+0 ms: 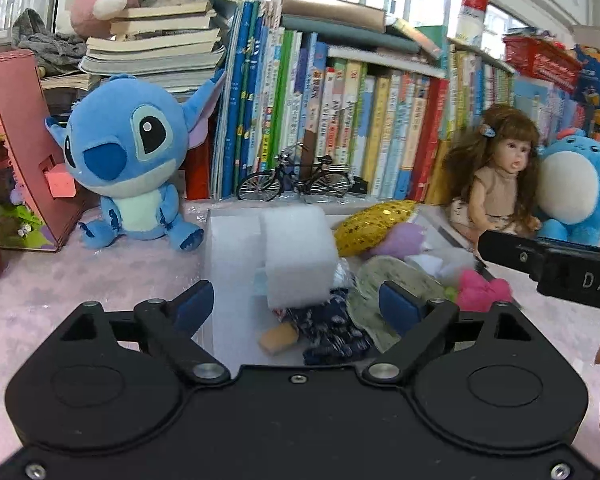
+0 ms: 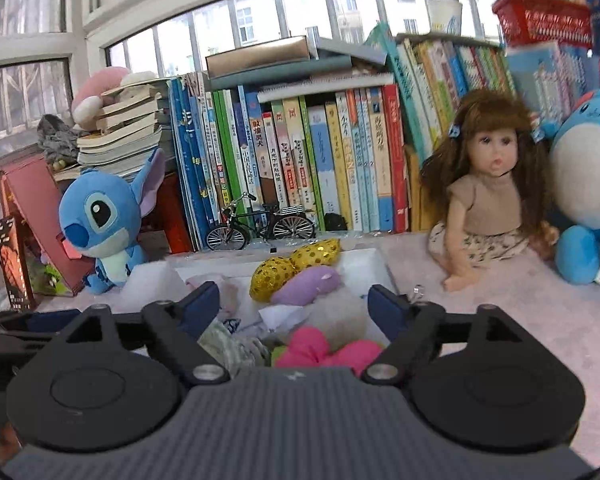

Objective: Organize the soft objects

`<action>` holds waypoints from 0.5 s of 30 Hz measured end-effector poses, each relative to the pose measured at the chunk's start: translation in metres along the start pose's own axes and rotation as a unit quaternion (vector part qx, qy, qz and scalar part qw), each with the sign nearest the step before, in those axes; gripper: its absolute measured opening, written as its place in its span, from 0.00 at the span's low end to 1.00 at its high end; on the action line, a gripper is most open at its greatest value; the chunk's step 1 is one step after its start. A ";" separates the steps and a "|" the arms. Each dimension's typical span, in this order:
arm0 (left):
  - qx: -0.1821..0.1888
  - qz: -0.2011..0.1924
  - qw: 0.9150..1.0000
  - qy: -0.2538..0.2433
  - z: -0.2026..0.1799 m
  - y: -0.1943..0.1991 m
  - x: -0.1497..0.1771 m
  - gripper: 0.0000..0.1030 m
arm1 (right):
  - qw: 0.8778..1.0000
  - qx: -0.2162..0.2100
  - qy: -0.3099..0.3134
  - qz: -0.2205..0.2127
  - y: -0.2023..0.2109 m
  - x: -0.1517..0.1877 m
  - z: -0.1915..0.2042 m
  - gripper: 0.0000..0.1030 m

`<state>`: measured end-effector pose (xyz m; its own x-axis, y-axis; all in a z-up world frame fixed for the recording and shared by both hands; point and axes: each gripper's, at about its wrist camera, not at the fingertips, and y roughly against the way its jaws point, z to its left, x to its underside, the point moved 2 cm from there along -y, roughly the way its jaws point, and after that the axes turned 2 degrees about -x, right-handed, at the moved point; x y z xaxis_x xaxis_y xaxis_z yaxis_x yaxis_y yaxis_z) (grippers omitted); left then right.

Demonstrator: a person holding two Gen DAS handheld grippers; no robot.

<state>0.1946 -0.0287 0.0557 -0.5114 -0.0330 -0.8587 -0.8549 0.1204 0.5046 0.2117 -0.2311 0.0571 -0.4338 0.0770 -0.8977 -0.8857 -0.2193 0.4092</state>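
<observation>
So I've got a white tray (image 2: 374, 266) in the middle of the pink table (image 2: 520, 320), full of soft stuff: a white foam block (image 1: 298, 256) standing at its left side, two gold sequin hearts (image 2: 294, 266) toward the back, a lilac plush (image 2: 308, 286) just in front of them, a pink flower (image 2: 324, 350) at the near right, plus a navy print cloth (image 1: 332, 332) and a pale green cloth (image 1: 384, 284) bunched near the front. My left gripper (image 1: 300, 306) has its jaws spread wide with nothing pinched, hanging over the tray's near edge with the foam block right past the tips. Right gripper (image 2: 296, 310) is the same, jaws released and empty, over the flower. Along the table's back edge there's a wall of books (image 2: 300, 152) with a little bike model (image 2: 260, 226) in front; a blue plush (image 1: 128, 160) sits back left, a doll (image 2: 492, 204) and a second blue plush (image 2: 588, 200) back right. Nothing sits between the jaws and the pile.
</observation>
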 end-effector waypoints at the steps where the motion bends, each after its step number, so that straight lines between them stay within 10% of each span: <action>1: 0.004 -0.002 1.000 -0.001 0.000 0.006 0.003 0.89 | 1.000 0.002 0.006 -0.003 0.006 0.002 0.001 0.90; 15: -0.019 0.058 0.998 0.033 0.007 0.023 0.074 0.90 | 0.998 0.042 0.051 0.024 0.044 0.063 0.004 1.00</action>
<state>0.1382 -0.0215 0.0034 -0.6108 -0.0856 -0.7871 -0.7915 0.0894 0.6045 0.1453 -0.2316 0.0193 -0.4611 -0.0323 -0.8868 -0.8767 -0.1380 0.4609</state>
